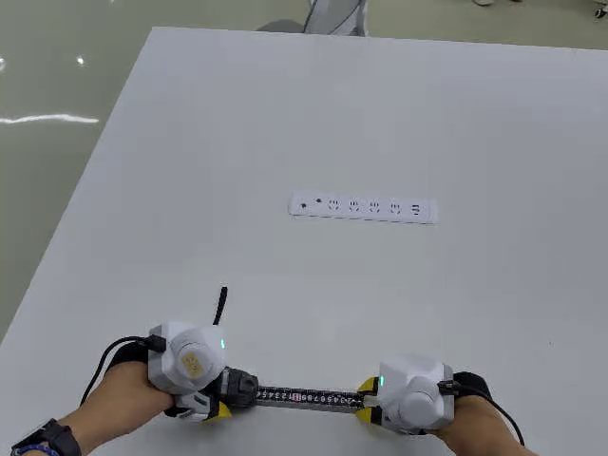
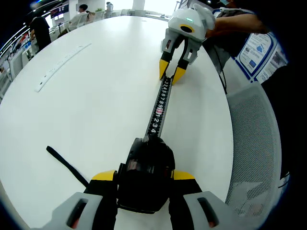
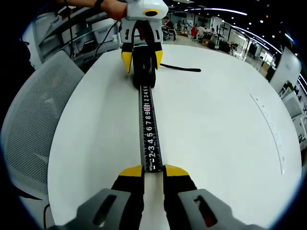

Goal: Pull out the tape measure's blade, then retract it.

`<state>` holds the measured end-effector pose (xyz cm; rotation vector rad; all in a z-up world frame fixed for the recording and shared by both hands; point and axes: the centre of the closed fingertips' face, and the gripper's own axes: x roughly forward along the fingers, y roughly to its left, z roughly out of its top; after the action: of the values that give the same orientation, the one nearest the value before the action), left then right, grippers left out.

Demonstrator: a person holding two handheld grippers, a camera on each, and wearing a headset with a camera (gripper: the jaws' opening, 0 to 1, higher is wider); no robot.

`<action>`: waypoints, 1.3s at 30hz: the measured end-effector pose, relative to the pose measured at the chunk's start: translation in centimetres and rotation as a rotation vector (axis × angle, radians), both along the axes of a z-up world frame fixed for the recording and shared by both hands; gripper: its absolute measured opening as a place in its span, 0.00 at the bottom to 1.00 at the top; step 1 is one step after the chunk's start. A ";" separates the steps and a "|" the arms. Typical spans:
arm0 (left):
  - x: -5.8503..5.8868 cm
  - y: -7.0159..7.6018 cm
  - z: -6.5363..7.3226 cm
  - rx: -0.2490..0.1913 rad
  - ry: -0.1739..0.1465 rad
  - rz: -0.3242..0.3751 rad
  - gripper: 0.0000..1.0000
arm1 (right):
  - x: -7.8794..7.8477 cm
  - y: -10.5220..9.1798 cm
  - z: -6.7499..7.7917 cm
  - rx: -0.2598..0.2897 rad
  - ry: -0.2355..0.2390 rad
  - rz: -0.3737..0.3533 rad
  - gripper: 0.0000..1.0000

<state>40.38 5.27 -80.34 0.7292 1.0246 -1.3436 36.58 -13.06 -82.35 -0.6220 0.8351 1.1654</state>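
Tape measure (image 1: 239, 389) stretched out along the white bench (image 1: 380, 114).
Left tool (image 2: 144, 175) clamps its case (image 2: 146, 187); right tool (image 3: 153, 170) pinches the blade's (image 3: 147, 120) end.

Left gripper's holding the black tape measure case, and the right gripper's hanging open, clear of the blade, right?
Not quite. The left gripper does hold the case, but the right gripper is shut on the end of the blade, as the right gripper view shows.

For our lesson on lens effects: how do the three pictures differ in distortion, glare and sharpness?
Head view: table edges straight, a glare streak on the floor. Left gripper view: fisheye bows the table edge; blade numbers sharp. Right gripper view: same bowing, ceiling lights show as bright streaks.
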 end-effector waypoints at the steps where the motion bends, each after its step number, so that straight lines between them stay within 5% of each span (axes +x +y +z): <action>1: 0.0 0.0 0.0 0.001 0.000 -0.001 0.39 | 0.0 -0.1 0.0 0.000 0.001 0.000 0.13; 39: 0.0 0.0 -0.1 0.016 -0.002 -0.008 0.39 | -0.9 -3.6 0.0 -0.024 0.004 -0.014 0.13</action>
<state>40.36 5.25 -80.42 0.7476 1.0332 -1.3426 35.72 -16.63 -82.33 -0.6333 0.8564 1.1457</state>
